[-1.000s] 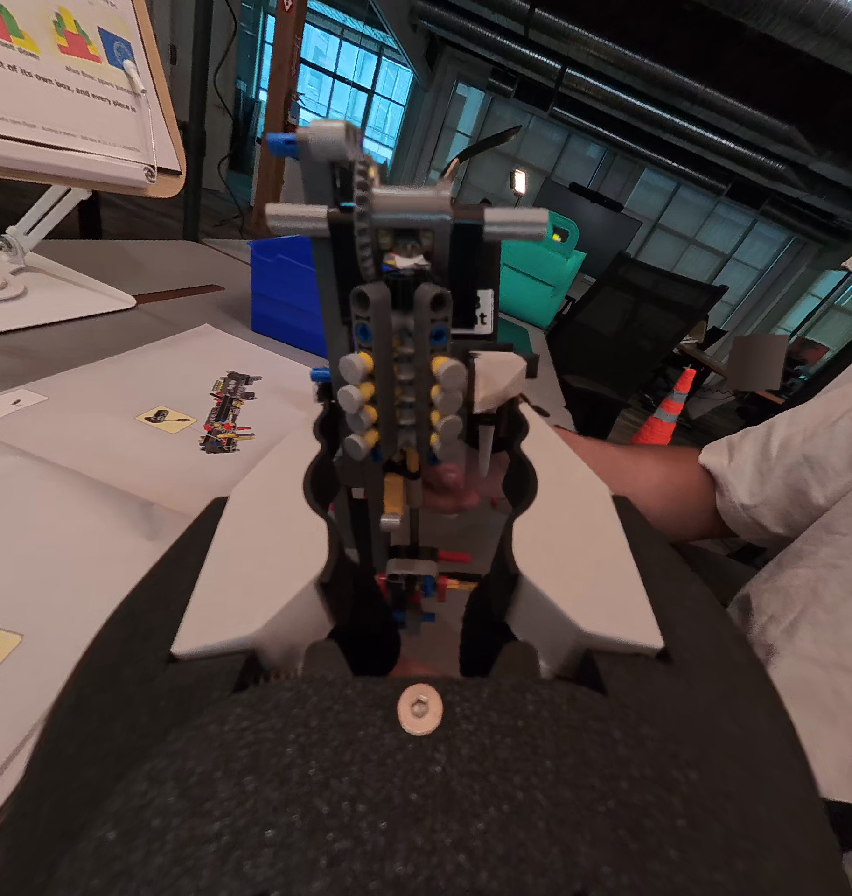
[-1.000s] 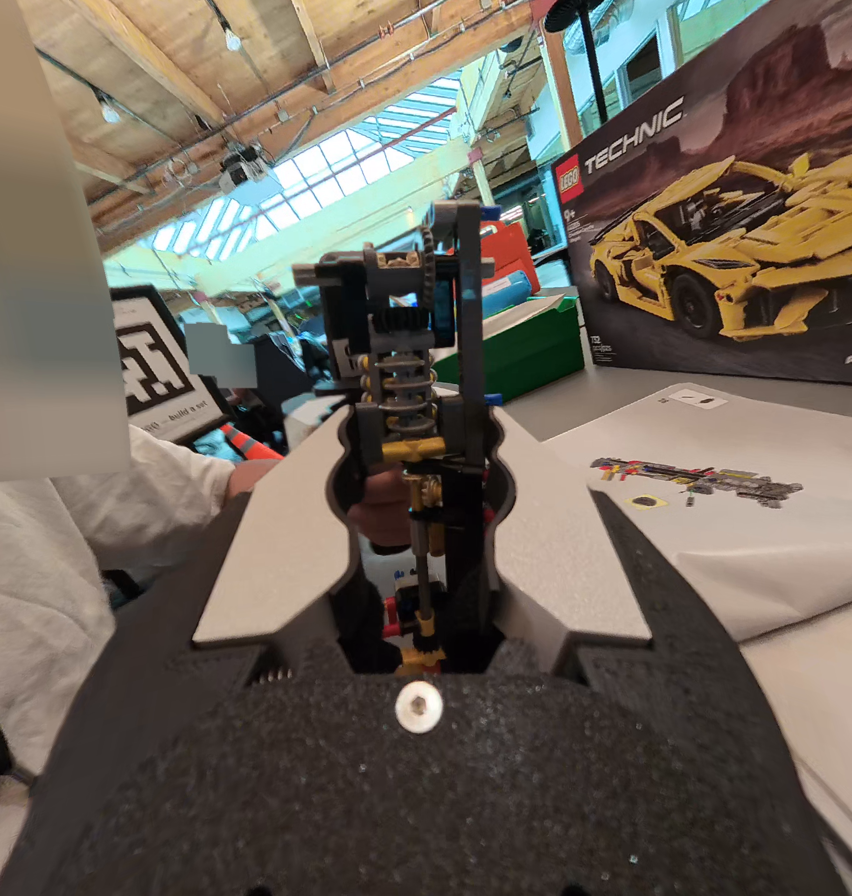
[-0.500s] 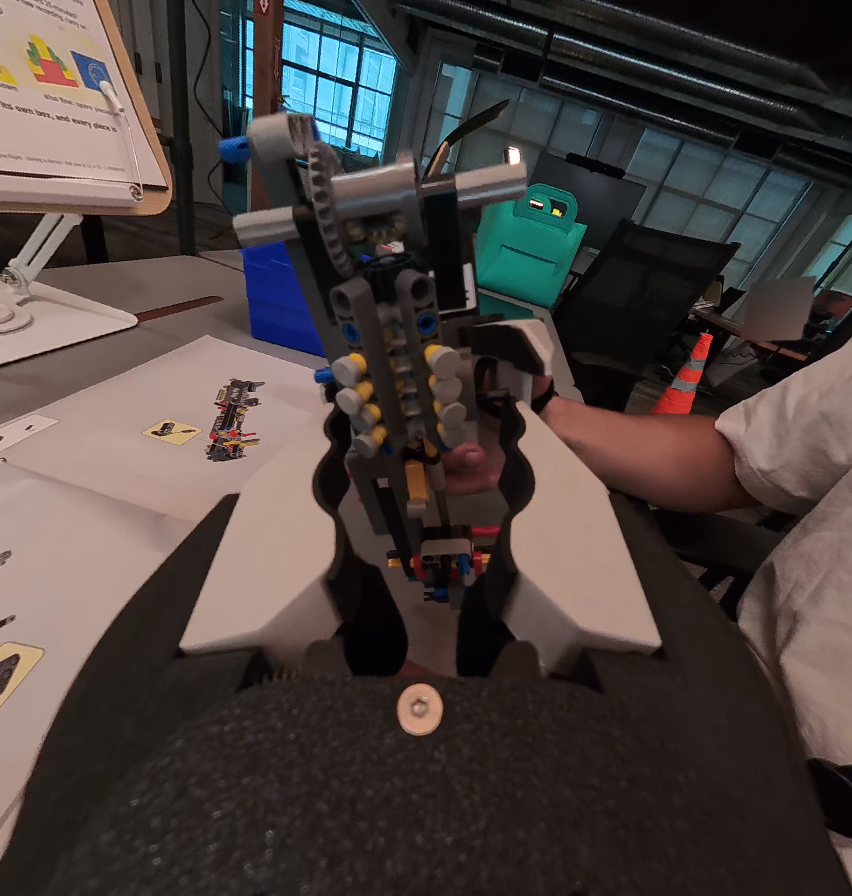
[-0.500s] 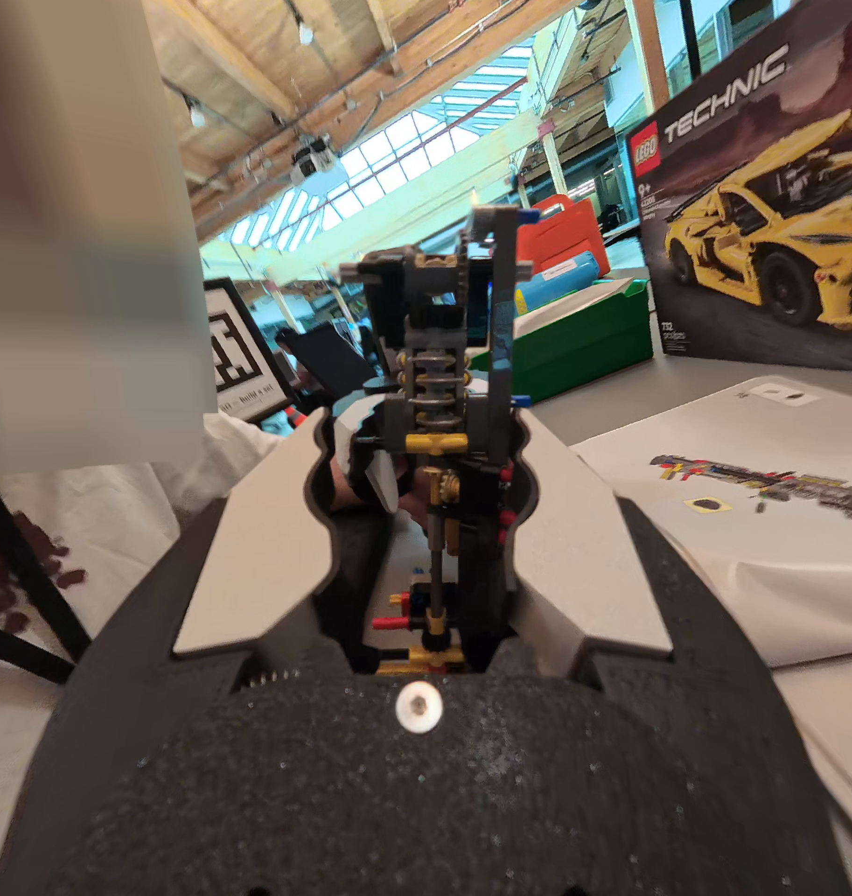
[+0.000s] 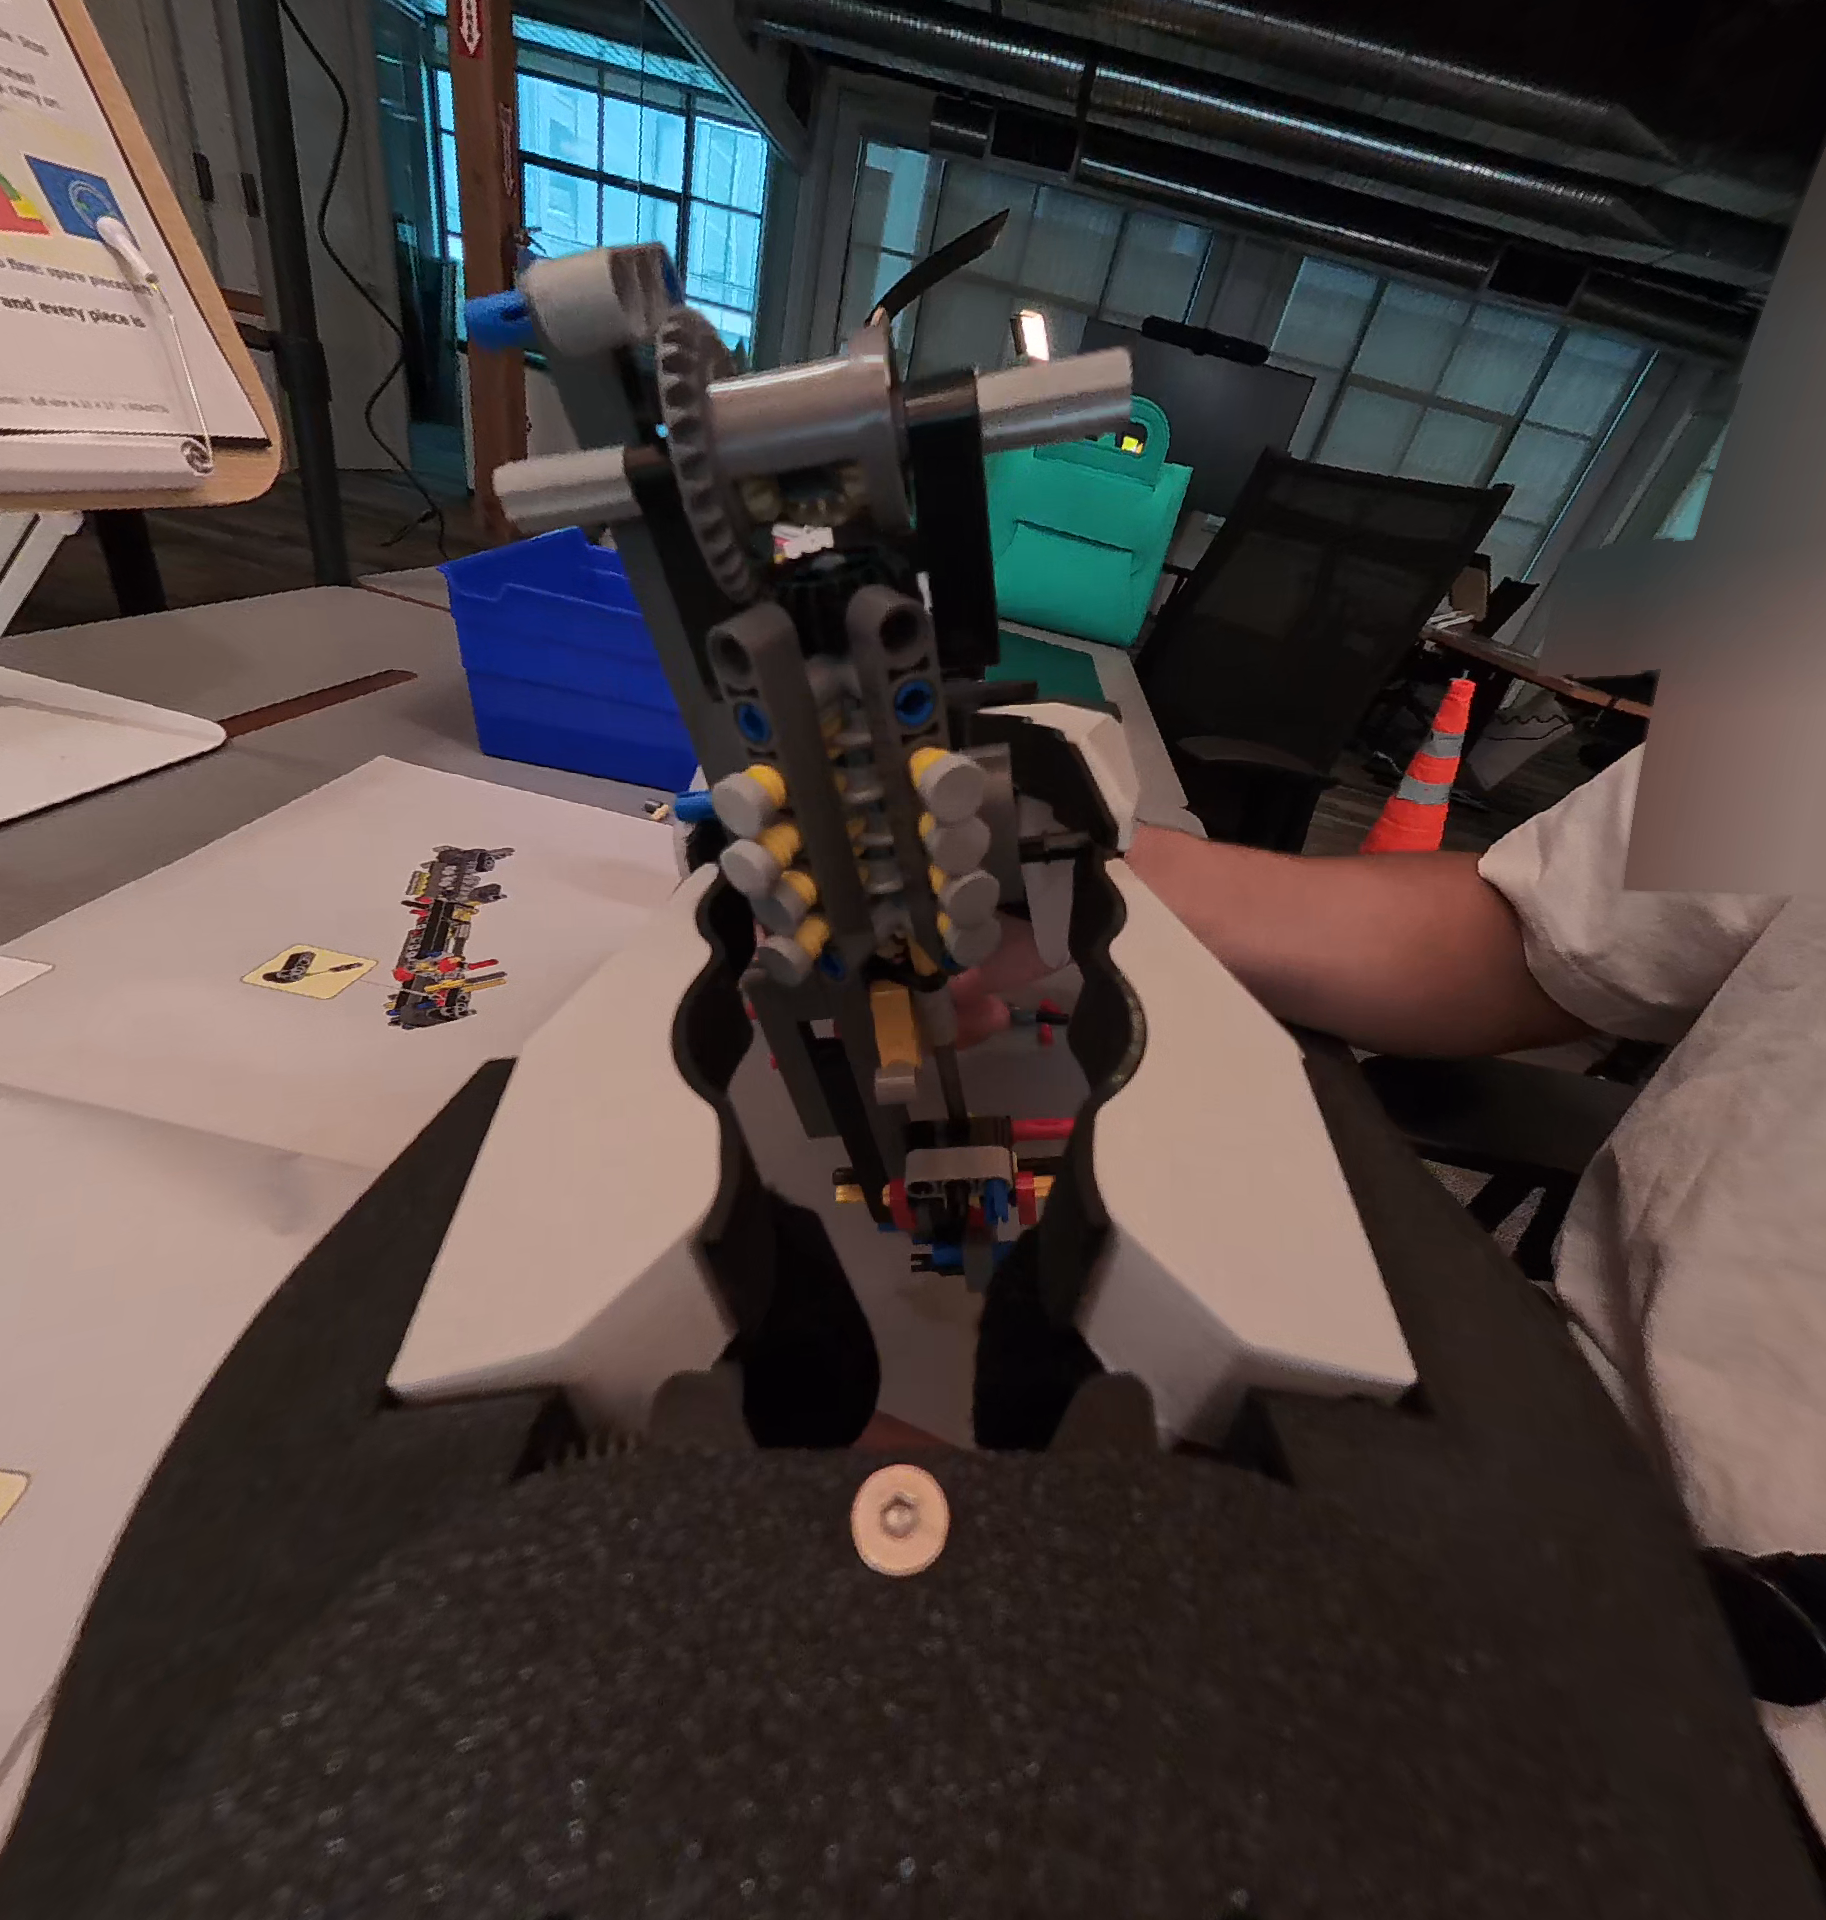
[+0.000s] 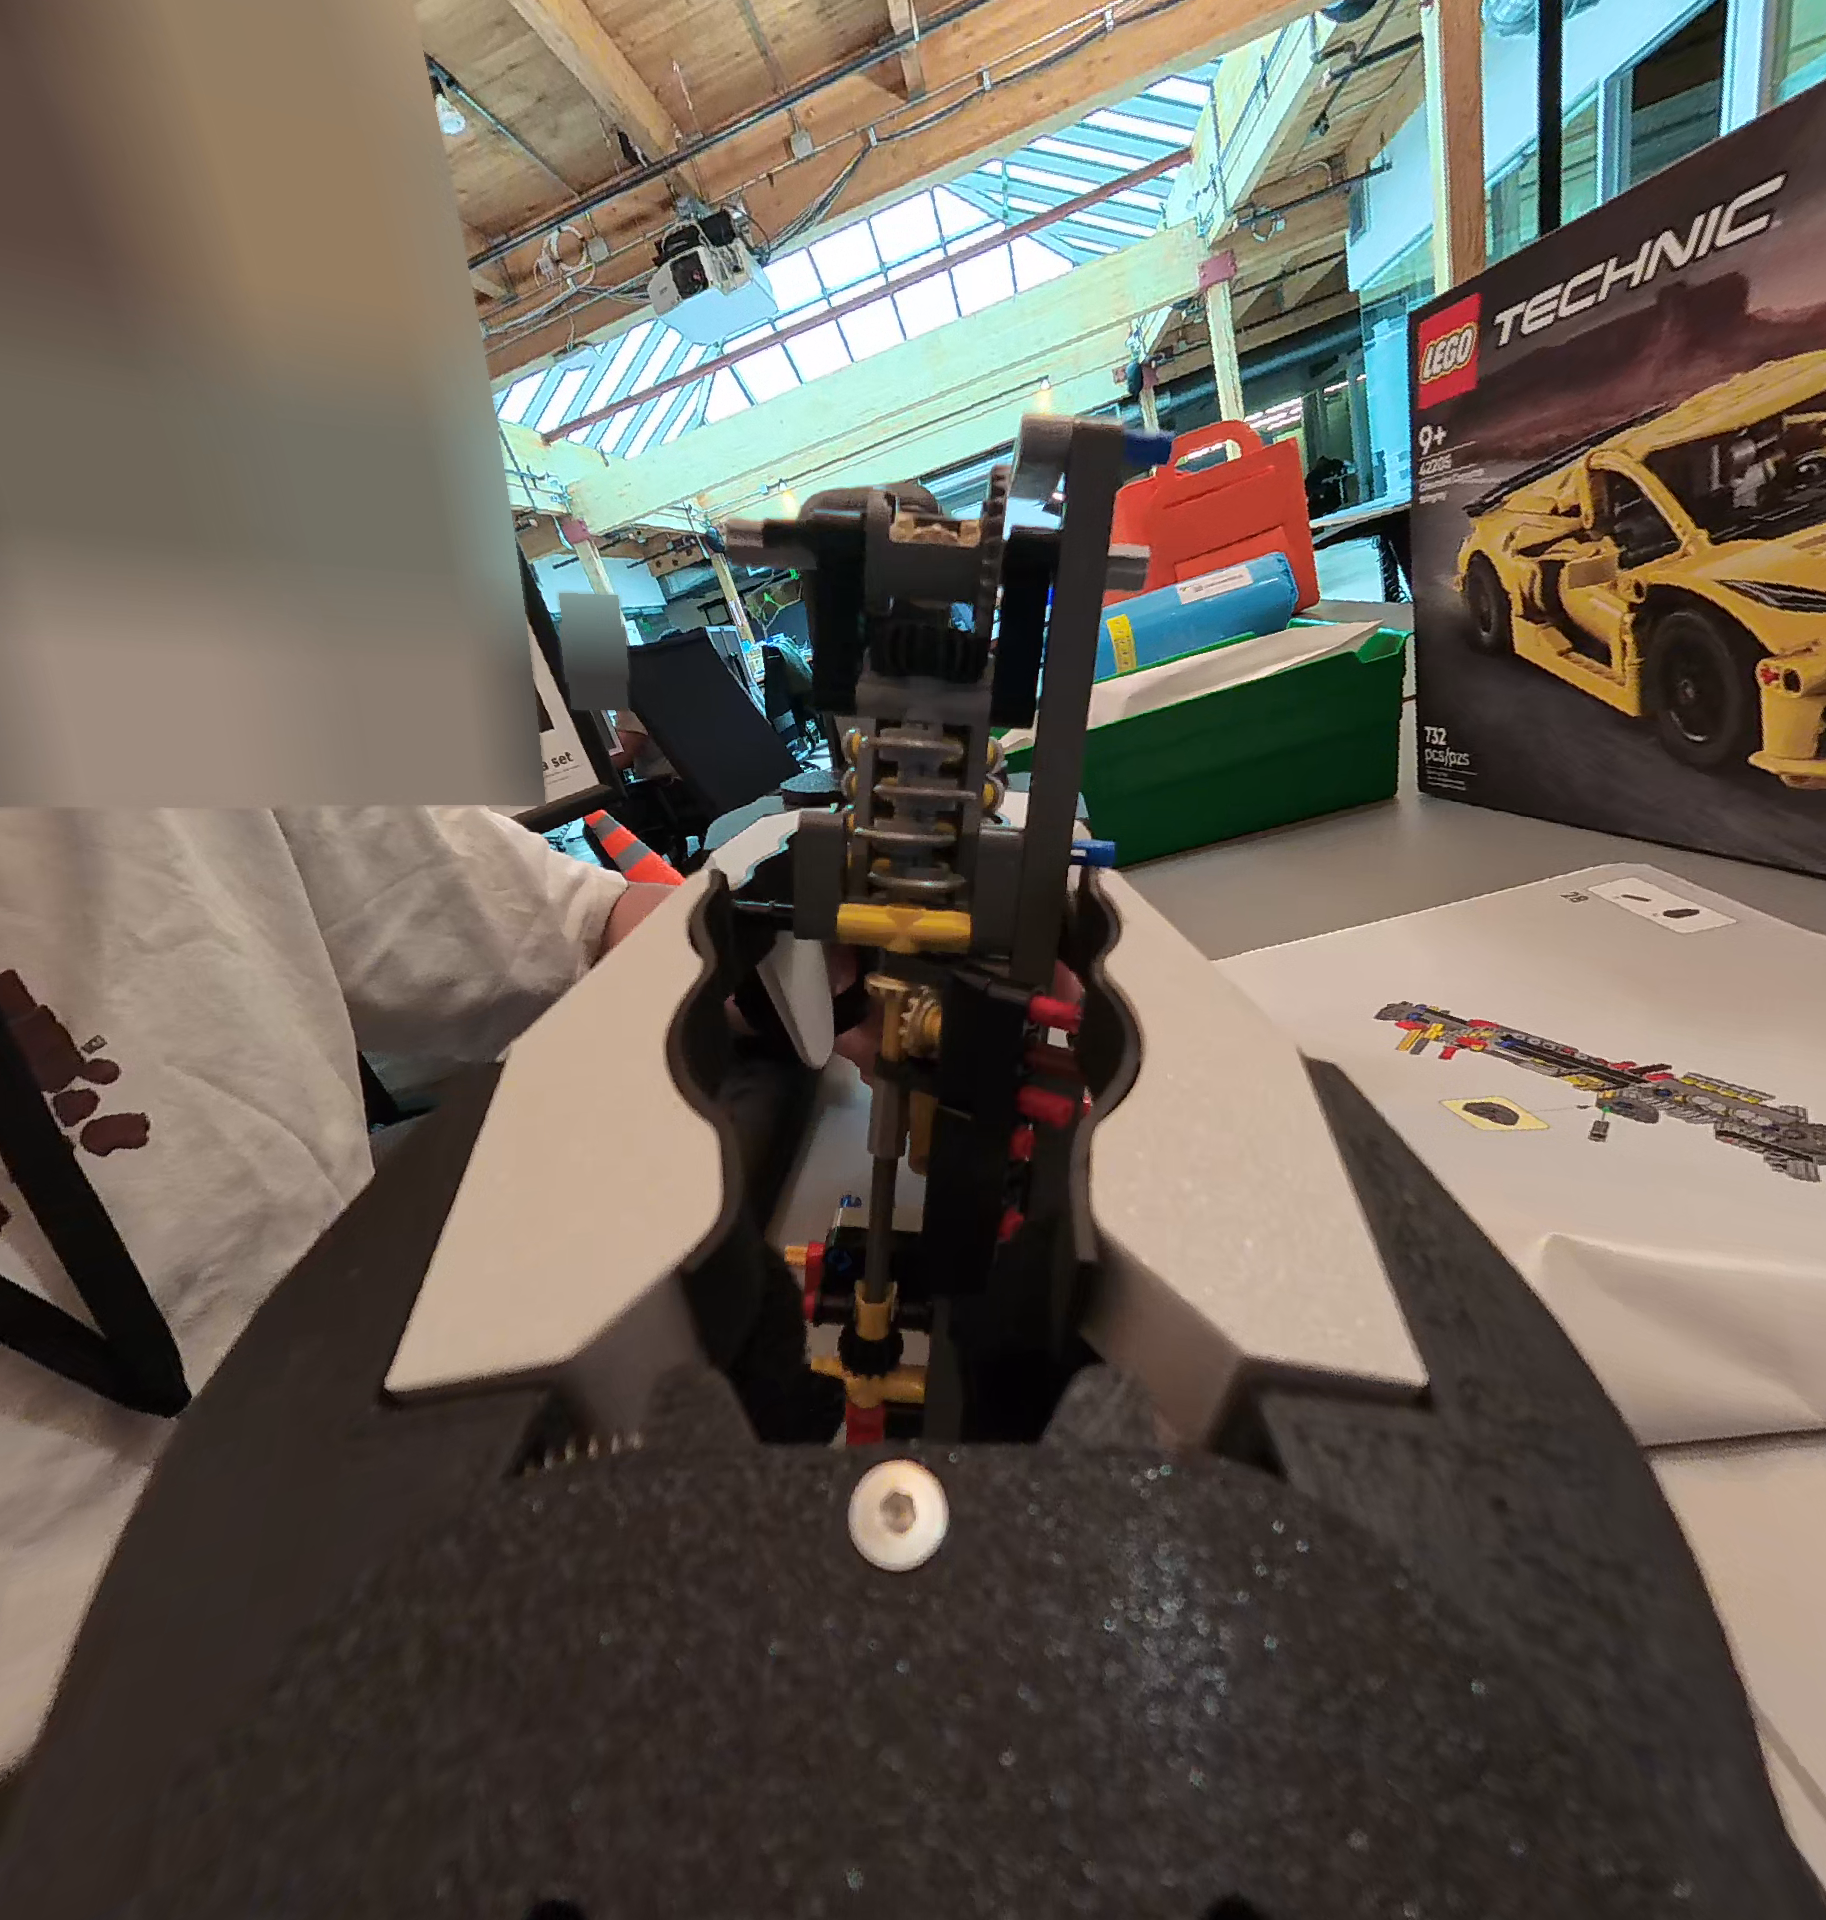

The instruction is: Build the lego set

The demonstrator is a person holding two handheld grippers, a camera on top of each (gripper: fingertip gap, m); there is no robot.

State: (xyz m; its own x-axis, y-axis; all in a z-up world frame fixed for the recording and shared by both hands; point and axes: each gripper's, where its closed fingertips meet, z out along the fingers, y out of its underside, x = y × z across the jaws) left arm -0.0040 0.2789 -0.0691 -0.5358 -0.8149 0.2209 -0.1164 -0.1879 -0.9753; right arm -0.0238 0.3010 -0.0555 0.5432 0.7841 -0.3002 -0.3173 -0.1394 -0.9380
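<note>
The lego assembly (image 5: 847, 831) is a tall, narrow chassis of dark grey studless beams, held upright in the air above the bench (image 5: 213, 644), tilted slightly. It carries a toothed gear (image 5: 696, 457), smooth light-grey tubes across its top, round grey caps on yellow pins down both sides, and a coiled metal spring (image 6: 914, 821) seen from the other face. The left gripper (image 5: 904, 935), with matte white fingers and wavy black pads, is clenched on its lower half; the right gripper (image 6: 898, 956) grasps the same assembly from the opposite side.

An open paper instruction booklet (image 5: 265, 935) lies flat near the bench's edge. At the far edge stands a stack of glossy blue plastic bins (image 5: 556, 655), contents hidden. A green bin (image 6: 1252, 738) holds white paper and a blue cylinder (image 6: 1200, 623), beside a cardboard set box (image 6: 1636, 520).
</note>
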